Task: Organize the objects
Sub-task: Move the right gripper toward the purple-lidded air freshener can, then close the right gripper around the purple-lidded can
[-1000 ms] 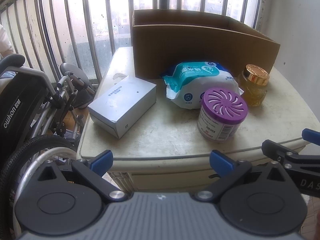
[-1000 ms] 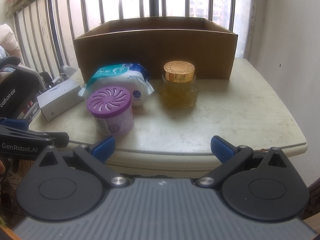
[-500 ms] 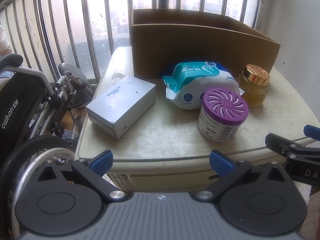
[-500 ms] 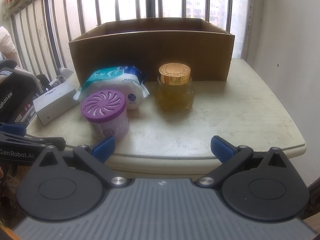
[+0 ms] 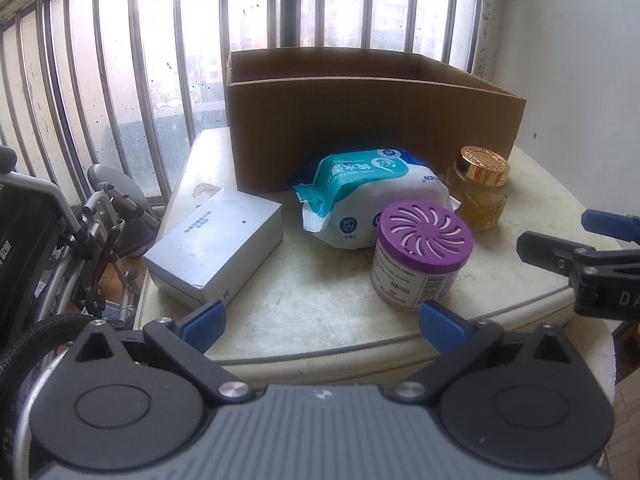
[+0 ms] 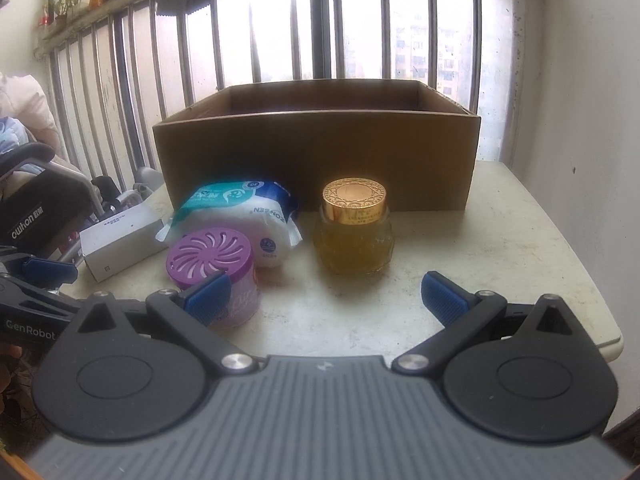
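On the pale table [image 5: 320,304] stand a grey flat box [image 5: 216,246], a teal-and-white wipes pack [image 5: 368,196], a purple-lidded round tub [image 5: 420,256] and an amber jar with a gold lid [image 5: 480,188]. Behind them is an open cardboard box [image 5: 372,120]. My left gripper [image 5: 322,326] hangs open over the table's front edge, short of the tub. My right gripper [image 6: 326,294] is open above the table, facing the amber jar [image 6: 354,232], with the tub [image 6: 214,276] behind its left fingertip. The cardboard box [image 6: 316,160] stands beyond.
A folded wheelchair [image 5: 48,248] stands left of the table. Window bars [image 5: 120,80] run behind and a white wall [image 6: 592,120] closes the right side. The right gripper's fingers [image 5: 560,256] show at the left wrist view's right edge.
Both grippers have moved forward and higher toward the table; the objects now loom larger. The right gripper's tips now reach over the tabletop. Nothing on the table has shifted.
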`<state>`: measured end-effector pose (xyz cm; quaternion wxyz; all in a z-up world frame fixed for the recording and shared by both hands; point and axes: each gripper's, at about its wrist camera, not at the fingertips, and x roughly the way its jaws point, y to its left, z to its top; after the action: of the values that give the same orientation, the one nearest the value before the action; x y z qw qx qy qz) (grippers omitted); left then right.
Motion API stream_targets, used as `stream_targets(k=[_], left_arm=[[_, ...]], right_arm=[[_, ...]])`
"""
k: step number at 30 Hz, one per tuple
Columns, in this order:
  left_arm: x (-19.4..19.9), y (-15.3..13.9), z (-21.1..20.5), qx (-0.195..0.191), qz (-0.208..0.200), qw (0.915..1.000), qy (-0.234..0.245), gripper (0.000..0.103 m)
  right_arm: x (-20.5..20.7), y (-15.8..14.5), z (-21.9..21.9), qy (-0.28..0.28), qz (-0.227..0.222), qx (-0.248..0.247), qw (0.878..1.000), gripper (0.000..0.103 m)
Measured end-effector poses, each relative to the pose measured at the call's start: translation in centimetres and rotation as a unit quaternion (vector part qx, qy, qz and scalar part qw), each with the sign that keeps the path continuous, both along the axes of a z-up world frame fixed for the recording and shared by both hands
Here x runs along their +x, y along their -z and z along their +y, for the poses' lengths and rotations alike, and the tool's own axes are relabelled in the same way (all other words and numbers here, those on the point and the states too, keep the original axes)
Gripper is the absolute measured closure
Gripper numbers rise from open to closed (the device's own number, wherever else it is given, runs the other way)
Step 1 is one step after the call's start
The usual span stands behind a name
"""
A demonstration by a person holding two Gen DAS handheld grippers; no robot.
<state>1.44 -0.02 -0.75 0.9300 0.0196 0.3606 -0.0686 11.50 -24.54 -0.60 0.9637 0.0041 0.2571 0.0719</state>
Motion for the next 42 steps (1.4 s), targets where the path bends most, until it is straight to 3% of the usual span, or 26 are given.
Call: stream_targets(k=[10,21,24,32,42], left_arm=[[0.8,0.4,0.0,-0.046,-0.022,0.9976,0.047,0.000],[1.0,1.0,-1.3,-0.015,-0.067,0.9941,0.084,0.000],[1.4,1.2,-1.5,-0.015,-0.069,0.9932,0.092,0.000],[2.3,2.5,-3.2,0.039,-0.062,0.9910,0.113,0.001],[3.7,3.2,-3.6,0.023,-0.056,0.9898,0.129,0.006]], right_arm=[[1.3,-0.1,-0.4,-0.051,-0.019,0.019,0.998,0.001],[3.6,0.7,-0.2,-0.097,0.005,0.084,0.992,0.001],[4.3,0.8,-0.1,-0.113,0.014,0.104,0.988,0.001],[6.0,1.5,1.0,-0.146,0.041,0.123,0.981,0.001],[7.1,2.5,2.0,-0.175,0.068,0.136,0.973,0.007]])
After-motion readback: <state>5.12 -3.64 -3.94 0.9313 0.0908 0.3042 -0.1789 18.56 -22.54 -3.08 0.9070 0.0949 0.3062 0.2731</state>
